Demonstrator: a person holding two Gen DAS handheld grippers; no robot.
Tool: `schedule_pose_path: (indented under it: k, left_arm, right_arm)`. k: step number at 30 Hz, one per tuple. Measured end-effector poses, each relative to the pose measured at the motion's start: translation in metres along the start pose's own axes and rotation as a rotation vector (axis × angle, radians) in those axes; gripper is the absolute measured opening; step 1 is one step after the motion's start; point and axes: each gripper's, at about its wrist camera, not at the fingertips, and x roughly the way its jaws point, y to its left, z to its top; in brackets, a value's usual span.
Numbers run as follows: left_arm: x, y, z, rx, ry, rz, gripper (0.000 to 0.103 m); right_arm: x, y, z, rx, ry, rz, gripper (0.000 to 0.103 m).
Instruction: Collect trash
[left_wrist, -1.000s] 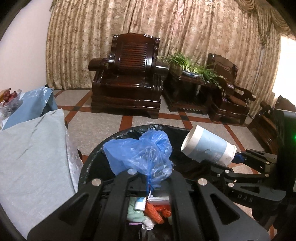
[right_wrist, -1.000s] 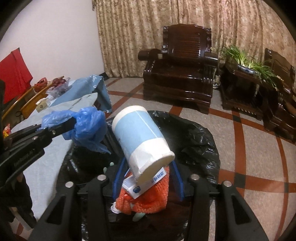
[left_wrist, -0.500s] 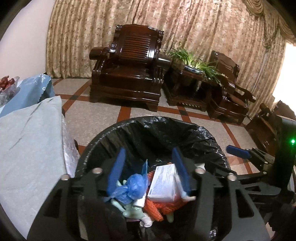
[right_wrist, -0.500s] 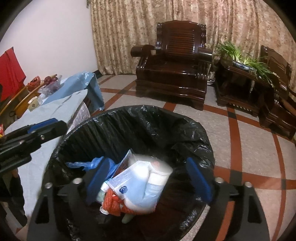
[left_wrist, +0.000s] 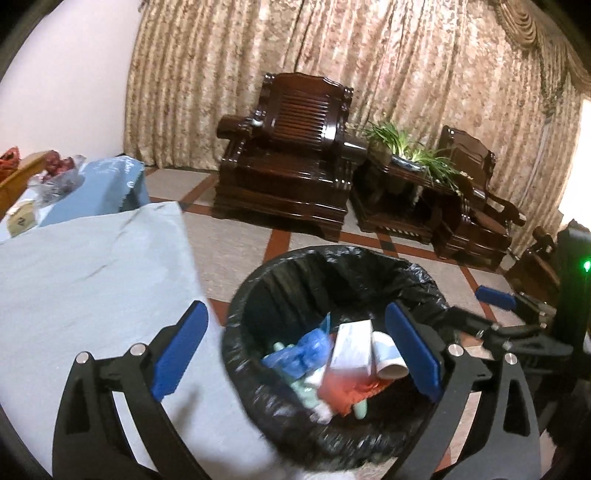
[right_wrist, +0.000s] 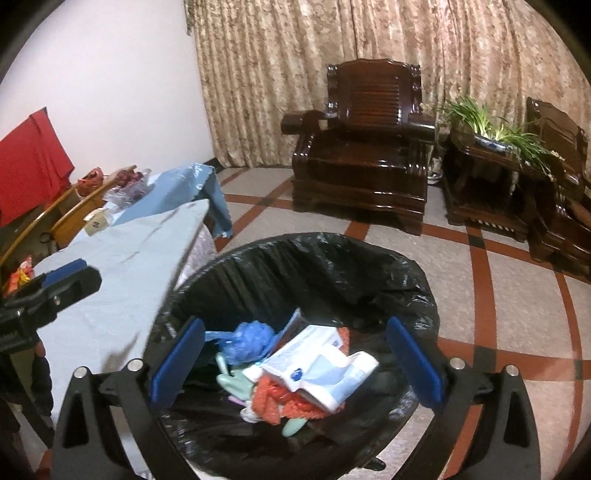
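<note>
A round bin with a black liner (left_wrist: 343, 258) (right_wrist: 332, 247) stands on the floor beside the table. Inside lie a crumpled blue plastic bag (left_wrist: 303, 350) (right_wrist: 247, 339), a white and blue paper cup (left_wrist: 388, 354) (right_wrist: 343, 380), a white box (left_wrist: 351, 343) (right_wrist: 295, 354), orange netting (right_wrist: 273, 402) and pale green scraps. My left gripper (left_wrist: 295, 354) is open and empty above the bin's left rim. My right gripper (right_wrist: 295, 365) is open and empty over the bin. The right gripper shows at the right in the left wrist view (left_wrist: 495, 299).
A table with a pale blue cloth (left_wrist: 92, 277) (right_wrist: 122, 258) lies left of the bin, with fruit and small items at its far end (right_wrist: 125, 184). Dark wooden armchairs (left_wrist: 291, 166) (right_wrist: 369, 155), a plant stand (left_wrist: 406, 173) and curtains stand behind on a tiled floor.
Both grippers opened: the blue bag and the paper cup dropped into the bin. Both grippers then rose and drew back, the left shifting toward the table.
</note>
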Motion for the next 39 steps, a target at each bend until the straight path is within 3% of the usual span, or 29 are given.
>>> schedule_pose_path:
  k: [11,30,39]
  left_arm:
    - [-0.052,0.020,-0.020,-0.035,-0.008,0.105,0.095]
    - [-0.112,0.008,-0.016,-0.037,-0.067,0.184,0.096]
    - [-0.134,0.003,-0.009,-0.034,-0.107,0.185,0.096]
  right_arm:
    - [-0.031,0.031,-0.002,-0.016,-0.022,0.039,0.097]
    - [-0.085,0.078,0.007,-0.084,-0.080,0.091,0.097]
    - [-0.100,0.090,0.014,-0.106,-0.113,0.111,0.097]
